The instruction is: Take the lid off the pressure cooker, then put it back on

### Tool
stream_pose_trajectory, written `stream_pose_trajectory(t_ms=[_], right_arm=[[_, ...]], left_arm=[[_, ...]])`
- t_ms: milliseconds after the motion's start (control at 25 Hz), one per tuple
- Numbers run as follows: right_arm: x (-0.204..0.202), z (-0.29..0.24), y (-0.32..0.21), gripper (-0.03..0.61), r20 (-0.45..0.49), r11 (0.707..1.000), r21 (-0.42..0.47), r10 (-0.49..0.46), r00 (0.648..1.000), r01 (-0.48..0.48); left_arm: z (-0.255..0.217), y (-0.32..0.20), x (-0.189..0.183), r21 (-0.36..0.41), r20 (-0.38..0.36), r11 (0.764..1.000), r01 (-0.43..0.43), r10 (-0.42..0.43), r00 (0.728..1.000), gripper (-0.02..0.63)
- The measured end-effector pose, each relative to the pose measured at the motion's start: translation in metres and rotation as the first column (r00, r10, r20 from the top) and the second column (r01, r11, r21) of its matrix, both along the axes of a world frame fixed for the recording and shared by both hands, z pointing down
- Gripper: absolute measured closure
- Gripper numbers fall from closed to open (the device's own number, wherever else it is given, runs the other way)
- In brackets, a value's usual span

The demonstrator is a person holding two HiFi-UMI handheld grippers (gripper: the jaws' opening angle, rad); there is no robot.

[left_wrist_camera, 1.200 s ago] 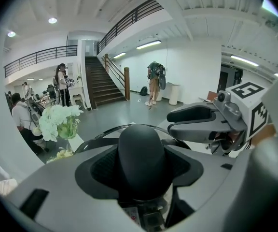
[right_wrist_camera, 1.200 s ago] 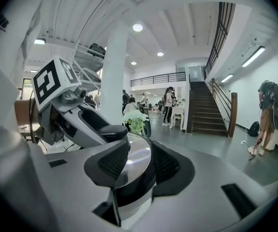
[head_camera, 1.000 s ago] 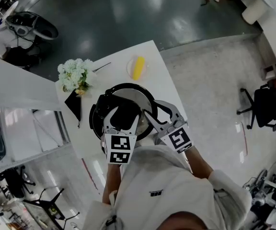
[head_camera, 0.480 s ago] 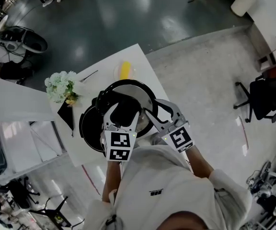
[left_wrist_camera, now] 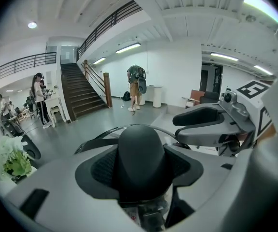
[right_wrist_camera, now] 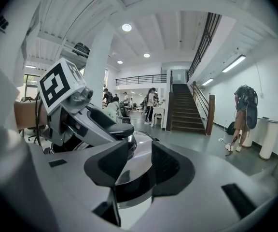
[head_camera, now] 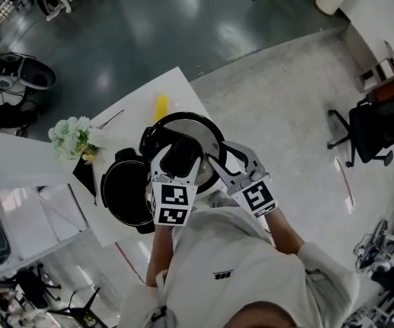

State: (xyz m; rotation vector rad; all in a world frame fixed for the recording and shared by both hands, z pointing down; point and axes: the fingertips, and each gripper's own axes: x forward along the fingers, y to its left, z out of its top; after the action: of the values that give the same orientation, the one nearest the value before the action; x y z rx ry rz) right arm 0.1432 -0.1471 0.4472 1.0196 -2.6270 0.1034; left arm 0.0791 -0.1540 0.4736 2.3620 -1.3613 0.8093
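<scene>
lid: off the pot, in the air just beside it, toward the desk's right edge.
left gripper: my fingers are clenched on the lid's black knob.
right gripper: my fingers pinch the steel rim.
handling: I judge it heavy, rigid, polished and slick. The knob takes the load; the rim pinch only steadies tilt and could slide.
</scene>
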Motion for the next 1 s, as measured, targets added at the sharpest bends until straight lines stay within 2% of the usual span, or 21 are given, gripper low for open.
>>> stream_pose_trajectory(t_ms=[200,360,520,760,1000], right_arm=[[0.019,0.004,-0.007,0.423,-0.006,0.999,-0.035,0.029,1.000,-0.029],[0.030,0.012,-0.015,0.423,-0.013,1.000,0.008,0.014,1.000,-0.014],[0.038,0.021,-0.021,0.423,-0.023,1.000,0.003,0.013,1.000,-0.013],[0.049,0.039,-0.026,0.423,-0.041,0.996,-0.083,0.039,0.998,-0.043],[0.062,0.074,-0.031,0.425,-0.065,0.993,-0.110,0.030,0.997,-0.037]], left_arm=[[0.009,-0.011,0.021,-0.011,-0.004,1.000,-0.017,0.017,1.000,0.318],[0.016,-0.018,0.033,-0.018,-0.008,1.000,-0.024,0.024,1.000,0.318],[0.025,-0.024,0.043,-0.022,-0.011,0.999,-0.025,0.025,1.000,0.318],[0.050,-0.028,0.052,-0.042,-0.005,0.999,-0.013,0.013,1.000,0.318],[0.084,-0.028,0.055,-0.075,0.012,0.997,0.016,-0.015,1.000,0.318]])
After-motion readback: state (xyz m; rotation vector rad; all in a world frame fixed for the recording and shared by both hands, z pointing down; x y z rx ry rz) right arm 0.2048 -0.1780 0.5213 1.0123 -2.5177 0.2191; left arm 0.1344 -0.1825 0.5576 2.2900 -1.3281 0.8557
